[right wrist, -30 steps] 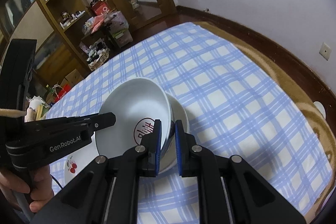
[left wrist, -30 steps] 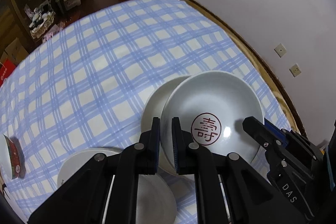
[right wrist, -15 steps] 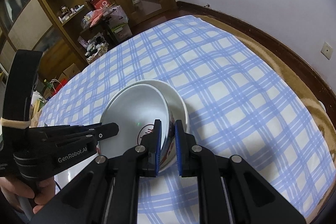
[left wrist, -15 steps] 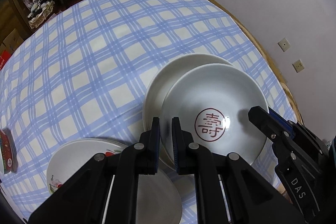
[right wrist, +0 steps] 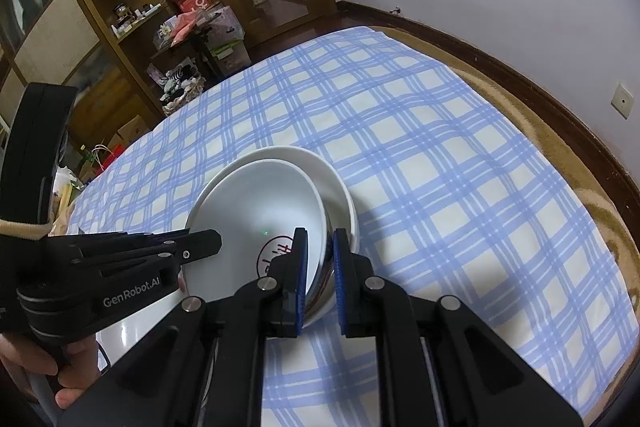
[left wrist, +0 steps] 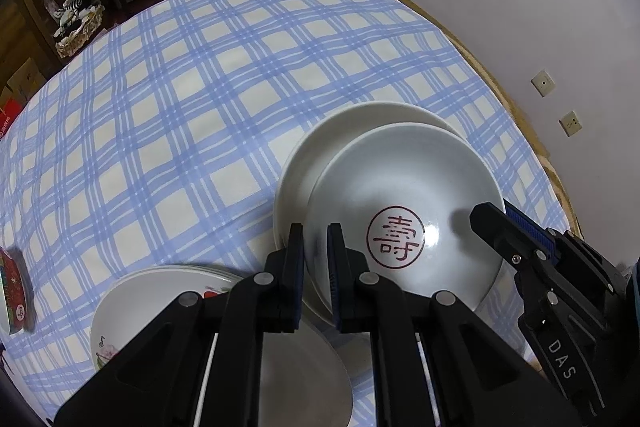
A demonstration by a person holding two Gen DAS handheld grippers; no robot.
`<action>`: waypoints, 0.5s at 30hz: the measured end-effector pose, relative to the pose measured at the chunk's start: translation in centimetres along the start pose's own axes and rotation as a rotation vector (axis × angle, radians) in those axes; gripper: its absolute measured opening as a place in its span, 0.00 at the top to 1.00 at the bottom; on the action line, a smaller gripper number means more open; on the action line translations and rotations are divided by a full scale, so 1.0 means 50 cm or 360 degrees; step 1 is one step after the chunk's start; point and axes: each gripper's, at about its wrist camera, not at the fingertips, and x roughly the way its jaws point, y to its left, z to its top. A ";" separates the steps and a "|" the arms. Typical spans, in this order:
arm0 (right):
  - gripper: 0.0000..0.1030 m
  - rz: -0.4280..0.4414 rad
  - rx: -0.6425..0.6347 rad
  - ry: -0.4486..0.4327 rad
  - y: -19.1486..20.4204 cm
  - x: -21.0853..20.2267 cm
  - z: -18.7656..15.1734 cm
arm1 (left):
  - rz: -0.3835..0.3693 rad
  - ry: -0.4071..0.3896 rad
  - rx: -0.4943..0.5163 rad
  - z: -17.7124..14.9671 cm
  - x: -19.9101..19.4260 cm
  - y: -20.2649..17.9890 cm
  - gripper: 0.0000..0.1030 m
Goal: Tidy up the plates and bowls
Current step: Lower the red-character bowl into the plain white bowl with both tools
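**Two grips on one glazed bowl, poised over its mate**

The white bowl with the red seal character (left wrist: 402, 211) sits tilted inside a larger plain white bowl (left wrist: 320, 147) on the blue-checked tablecloth (left wrist: 180, 107) that covers the worktop. The left hand-held gripper (left wrist: 316, 255) is clamped narrow on the bowl's near rim, one pad inside and one outside. The right hand-held gripper (right wrist: 319, 267) pinches the opposite rim the same way, its blue pads (right wrist: 301, 267) close together around the thin wall.

This is glazed ceramic by the look of it: stiff, fairly heavy for its size, slick under rubber pads, and likely to chip or crack if dropped or knocked against the bowl below. The rim is the only sensible hold, and two opposite grips keep it from pivoting. It should be lowered level and slowly so it nests without clacking.

A stack of decorated plates (left wrist: 160, 291) lies just beside the bowls, near the left gripper.
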 end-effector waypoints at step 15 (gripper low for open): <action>0.87 -0.0009 -0.0004 0.0000 0.001 0.004 0.000 | -0.0001 0.0001 0.0003 0.001 0.002 -0.001 0.89</action>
